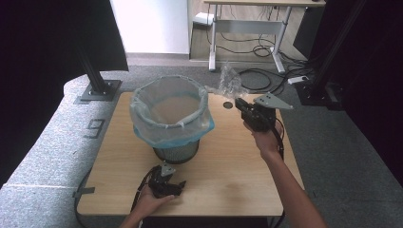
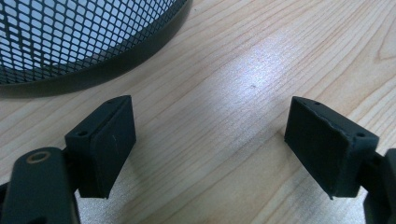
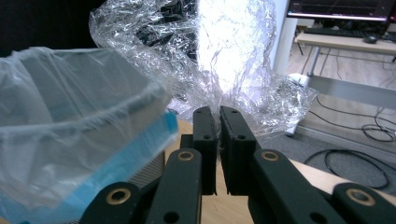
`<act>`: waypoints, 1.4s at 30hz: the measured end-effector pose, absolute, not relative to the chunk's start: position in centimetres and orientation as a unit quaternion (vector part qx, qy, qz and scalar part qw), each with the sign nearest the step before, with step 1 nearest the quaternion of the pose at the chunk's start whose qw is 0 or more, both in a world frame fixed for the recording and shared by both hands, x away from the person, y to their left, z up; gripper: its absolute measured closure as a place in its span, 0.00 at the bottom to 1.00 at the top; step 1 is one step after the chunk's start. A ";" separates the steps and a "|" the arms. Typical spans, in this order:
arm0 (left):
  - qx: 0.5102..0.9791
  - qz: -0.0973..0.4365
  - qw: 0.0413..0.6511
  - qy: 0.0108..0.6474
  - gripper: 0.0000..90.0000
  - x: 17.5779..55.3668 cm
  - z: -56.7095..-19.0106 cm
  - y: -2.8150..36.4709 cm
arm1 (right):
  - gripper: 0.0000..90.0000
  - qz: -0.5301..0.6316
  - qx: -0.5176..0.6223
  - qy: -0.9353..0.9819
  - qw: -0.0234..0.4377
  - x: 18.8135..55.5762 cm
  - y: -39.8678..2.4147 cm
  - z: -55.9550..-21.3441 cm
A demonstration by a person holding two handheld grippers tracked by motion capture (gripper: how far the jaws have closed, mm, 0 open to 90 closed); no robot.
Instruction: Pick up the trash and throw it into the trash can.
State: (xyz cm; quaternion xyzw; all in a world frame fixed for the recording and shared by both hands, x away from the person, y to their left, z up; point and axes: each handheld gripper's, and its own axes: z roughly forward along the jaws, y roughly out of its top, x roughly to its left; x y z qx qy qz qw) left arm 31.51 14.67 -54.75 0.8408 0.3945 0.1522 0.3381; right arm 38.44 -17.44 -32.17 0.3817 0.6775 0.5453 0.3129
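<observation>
- Where the high view looks down on the wooden surface [image 1: 228, 161], a black mesh bin [image 1: 177, 151] stands near its middle, lined with a clear bag [image 1: 142, 114] whose bluish edge folds over the rim.
- At the right of that view, the right claw [image 1: 239, 102] is held above the surface beside the bin's rim, with a crumpled piece of clear plastic wrap [image 1: 229, 80] rising from its tip.
- Near the front edge, the left claw [image 1: 182, 184] rests on the surface in the person's left hand [image 1: 149, 202], just in front of the bin's foot and well apart from the wrap.
- A small dark round mark [image 1: 228, 105] sits on the surface near the right claw; on the floor beyond stand a desk [image 1: 266, 23] and loose cables [image 1: 259, 76].
- From the left gripper view, the left claw [image 2: 210, 140] is released: its two black jaws stand wide apart over bare wood, with nothing between them. The bin's mesh wall [image 2: 79, 32] curves across the top left corner.
- From the right gripper view, the right claw [image 3: 218, 122] is clenched on the wrap [image 3: 219, 56]: its jaws are all but together, pinching the lower edge of the wrap, which billows upward above them. The bag-lined bin [image 3: 74, 135] lies close at the left, below the wrap.
</observation>
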 end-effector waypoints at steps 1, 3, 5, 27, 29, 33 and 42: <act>0.841 0.153 0.338 0.395 0.18 31.5 -54.8 14.7 | 0.94 0.546 0.379 0.678 0.313 38.4 -17.2 -32.0; 0.841 0.152 0.338 0.395 0.18 31.5 -54.8 14.7 | 0.94 0.549 0.374 0.680 0.311 38.5 -16.5 -31.6; 0.841 0.152 0.338 0.395 0.18 31.5 -54.8 14.7 | 0.94 0.551 0.369 0.682 0.310 38.6 -15.9 -31.5; 0.840 0.153 0.339 0.394 0.18 31.5 -54.8 14.6 | 0.94 0.572 0.322 0.695 0.292 38.3 -10.5 -29.2; 0.841 0.153 0.339 0.394 0.18 31.5 -54.8 14.6 | 0.94 0.575 0.317 0.696 0.289 38.2 -10.1 -29.1; 0.841 0.153 0.339 0.394 0.18 31.5 -54.8 14.7 | 0.94 0.576 0.311 0.701 0.283 38.2 -9.2 -29.0; 0.841 0.153 0.339 0.394 0.18 31.5 -54.8 14.6 | 0.93 0.565 0.300 0.721 0.266 39.2 -6.7 -29.9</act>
